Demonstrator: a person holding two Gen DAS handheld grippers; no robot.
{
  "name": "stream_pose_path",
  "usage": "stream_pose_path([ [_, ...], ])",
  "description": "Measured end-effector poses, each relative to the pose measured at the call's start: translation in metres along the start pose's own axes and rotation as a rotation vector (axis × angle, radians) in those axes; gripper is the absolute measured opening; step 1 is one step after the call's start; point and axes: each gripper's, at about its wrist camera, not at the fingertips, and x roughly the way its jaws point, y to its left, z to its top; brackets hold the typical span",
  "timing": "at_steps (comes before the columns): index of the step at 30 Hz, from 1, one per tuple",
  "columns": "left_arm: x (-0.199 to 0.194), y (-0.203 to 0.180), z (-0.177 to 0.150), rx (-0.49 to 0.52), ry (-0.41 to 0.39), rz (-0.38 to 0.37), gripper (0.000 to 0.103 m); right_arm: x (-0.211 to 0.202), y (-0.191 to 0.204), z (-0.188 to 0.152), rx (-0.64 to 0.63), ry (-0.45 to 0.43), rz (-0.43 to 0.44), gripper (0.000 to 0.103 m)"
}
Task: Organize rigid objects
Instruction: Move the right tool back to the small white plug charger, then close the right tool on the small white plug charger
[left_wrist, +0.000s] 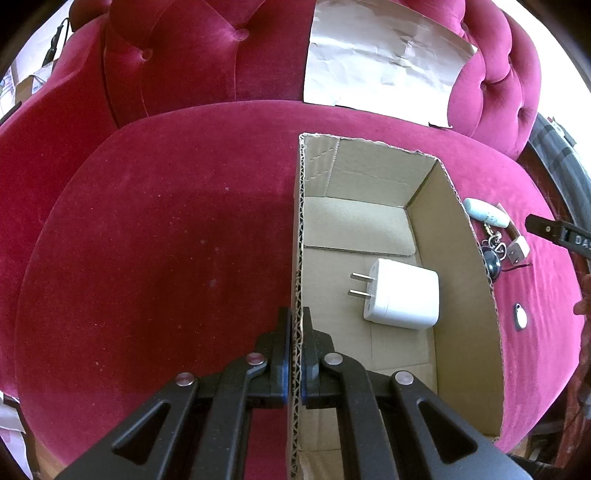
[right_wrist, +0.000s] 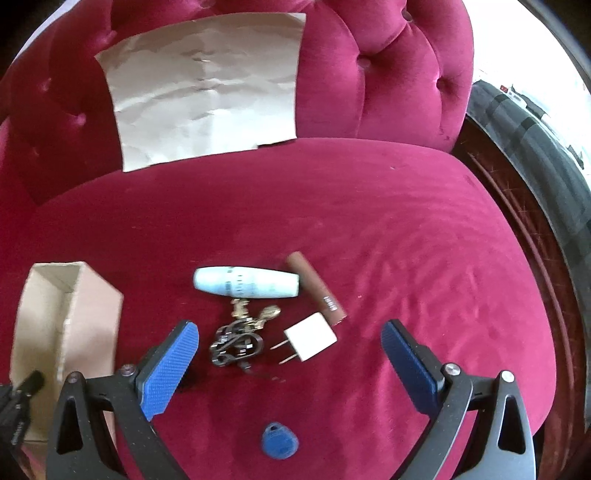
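Left gripper (left_wrist: 294, 345) jaws pinching wall of open brown cardboard box (left_wrist: 469, 258), steadying it on red velvet seat (left_wrist: 155, 236). Right gripper (right_wrist: 290, 363) jaws spread wide, hovering over small white plug adapter (right_wrist: 312, 340); black keyring cluster (right_wrist: 236, 345) just beside. Larger white charger block (left_wrist: 402, 293) already in box. Risk: closing fingers snag keys, or adapter slides on plush; blue fob (right_wrist: 279, 441) overlooked.

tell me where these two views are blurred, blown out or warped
Left wrist view: sharp on the white charger in the cardboard box; corners blown out white; the fisheye bows the sofa seat. Right wrist view: softer, the box smeared at left, the keys fuzzy, glare at top right.
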Motion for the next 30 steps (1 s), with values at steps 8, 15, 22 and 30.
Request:
stream_pose_path([
  [8,0.001,0.0,0.001,0.0,0.002,-0.002,0.003,0.024,-0.02,-0.008,0.023,0.044,0.01,0.101],
  [15,0.001,-0.002,0.001,-0.003,0.002,0.0,0.003,0.038,-0.032,-0.019,0.015,0.063,0.01,0.101],
  [22,0.001,-0.002,0.0,-0.003,0.002,0.001,0.003,0.043,-0.039,-0.023,0.036,0.074,0.03,0.101],
  [30,0.001,-0.002,0.0,-0.003,0.002,0.002,0.003,0.047,-0.034,-0.019,0.043,0.078,0.07,0.08],
])
